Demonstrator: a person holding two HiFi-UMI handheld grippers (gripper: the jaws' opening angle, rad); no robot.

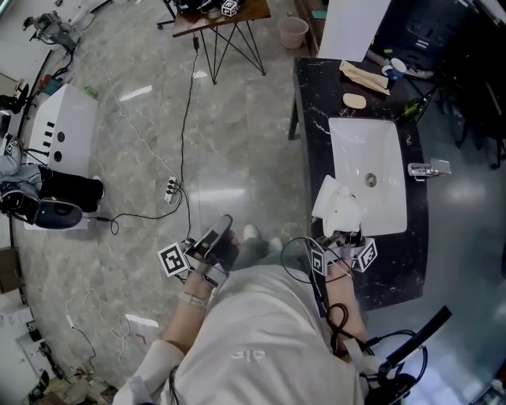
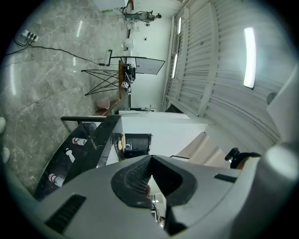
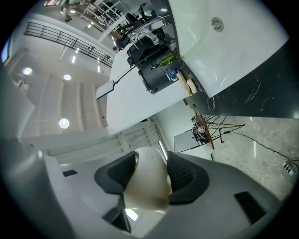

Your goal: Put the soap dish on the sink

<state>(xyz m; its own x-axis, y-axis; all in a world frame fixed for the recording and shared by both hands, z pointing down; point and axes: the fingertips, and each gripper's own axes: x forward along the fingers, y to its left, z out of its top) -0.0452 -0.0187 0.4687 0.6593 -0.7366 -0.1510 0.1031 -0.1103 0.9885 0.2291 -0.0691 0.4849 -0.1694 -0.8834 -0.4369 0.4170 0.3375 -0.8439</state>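
In the head view my right gripper (image 1: 342, 234) is shut on a white soap dish (image 1: 338, 207), which it holds over the near left corner of the white sink basin (image 1: 356, 146) in the black marble counter (image 1: 316, 119). The right gripper view shows the cream dish (image 3: 147, 179) pinched between the two black pads of that gripper (image 3: 148, 168), with the sink (image 3: 233, 42) beyond. My left gripper (image 1: 220, 231) hangs over the floor to the left of the counter, apart from it. Its jaws (image 2: 149, 158) are shut on nothing.
A bar of soap (image 1: 354, 100) lies on the counter behind the basin, a chrome faucet (image 1: 427, 168) stands at its right. A folded cloth (image 1: 364, 76) and a cup (image 1: 395, 70) sit at the far end. On the floor lie cables and a power strip (image 1: 171, 188); beyond stand a small table (image 1: 221, 20) and a bin (image 1: 292, 32).
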